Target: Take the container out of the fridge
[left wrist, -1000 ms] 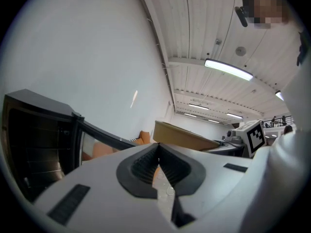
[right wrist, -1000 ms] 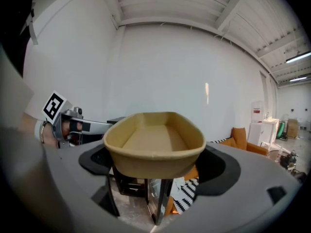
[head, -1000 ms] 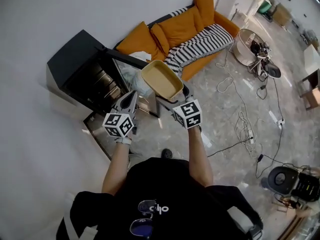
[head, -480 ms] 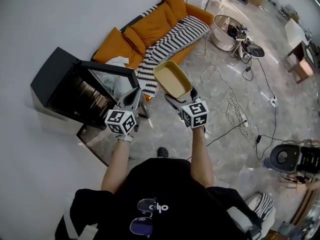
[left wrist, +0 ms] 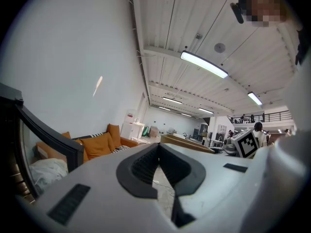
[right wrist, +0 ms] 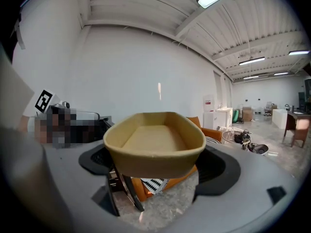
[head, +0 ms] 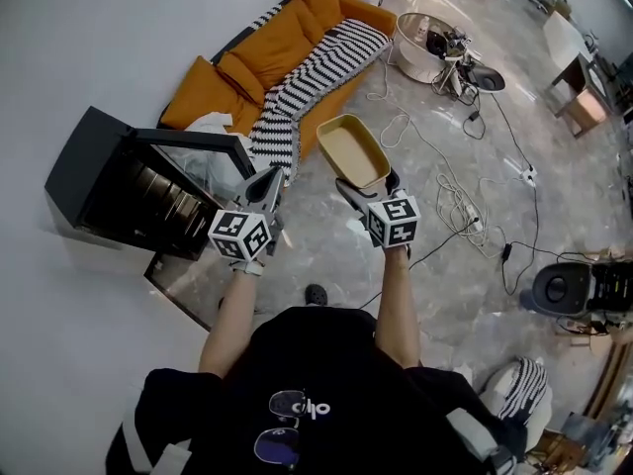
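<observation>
1. Head view shows the right hand-held gripper [head: 364, 182] clenched on the near end of a tan, oblong container [head: 351, 146].
2. That container hangs in the air above the marble floor [head: 326, 255]. It is fully outside the black fridge [head: 94, 156] and to the right of it.
3. In the right gripper view, the container [right wrist: 155, 140] sits between the two dark pads [right wrist: 95, 160], with one jaw at each side of its near end. It is open-topped and empty inside.
4. To the left of the container and apart from it is the left hand-held gripper [head: 269, 178]. In the left gripper view its jaws are pressed together at the tips [left wrist: 158, 147], with nothing between them.
5. At the left, the fridge stands on the floor against the white wall [head: 59, 47]. Its glass door [head: 203, 156] is swung open toward the person, and the shelves inside are dark.
6. Beyond the container, an orange sofa [head: 267, 43] carries a black-and-white striped blanket [head: 312, 72].
7. Loose cables [head: 465, 206] trail across the floor to the right of the grippers.
</observation>
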A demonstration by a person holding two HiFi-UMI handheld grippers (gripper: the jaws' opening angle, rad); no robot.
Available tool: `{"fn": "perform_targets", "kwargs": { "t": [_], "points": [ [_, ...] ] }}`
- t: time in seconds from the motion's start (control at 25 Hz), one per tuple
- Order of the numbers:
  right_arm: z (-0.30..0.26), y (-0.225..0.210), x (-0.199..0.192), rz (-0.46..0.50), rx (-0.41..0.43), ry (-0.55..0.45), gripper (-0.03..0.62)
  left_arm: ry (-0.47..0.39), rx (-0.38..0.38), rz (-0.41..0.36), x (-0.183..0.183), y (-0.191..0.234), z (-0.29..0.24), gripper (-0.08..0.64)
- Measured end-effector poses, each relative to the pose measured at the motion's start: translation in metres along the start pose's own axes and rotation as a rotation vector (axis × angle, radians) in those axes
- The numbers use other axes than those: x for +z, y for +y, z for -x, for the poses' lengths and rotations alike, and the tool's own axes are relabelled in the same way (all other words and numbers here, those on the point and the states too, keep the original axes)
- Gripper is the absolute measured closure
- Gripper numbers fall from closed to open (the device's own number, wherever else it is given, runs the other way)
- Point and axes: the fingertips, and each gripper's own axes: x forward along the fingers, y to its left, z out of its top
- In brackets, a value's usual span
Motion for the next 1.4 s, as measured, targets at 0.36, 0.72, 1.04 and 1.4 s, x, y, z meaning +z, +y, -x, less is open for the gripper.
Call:
{"fn": "perform_targets", "kwargs": {
  "t": [0.36,0.72,1.04,1.4],
  "points": [
    [0.009,-0.011,-0.007,0.010,-0.006,0.010,0.074,0.009,0.004,0.007,-0.008,-0.010,-0.003,0.554],
    [-0.005,0.000,-0.006,0.025,0.035,0.011,0.074,0.024,0.034,0.011,-0.014,0.000,0.007,0.554],
    [-0.022,0.015,-0.007,0.038,0.085,0.020,0.074,0.022,0.071,0.009,-0.014,0.010,0.018,0.554],
    [-0.026,0.019,-0.012,0.046,0.099,0.028,0.074,0.020,0.085,-0.003,-0.016,0.012,0.025,0.554]
  ]
}}
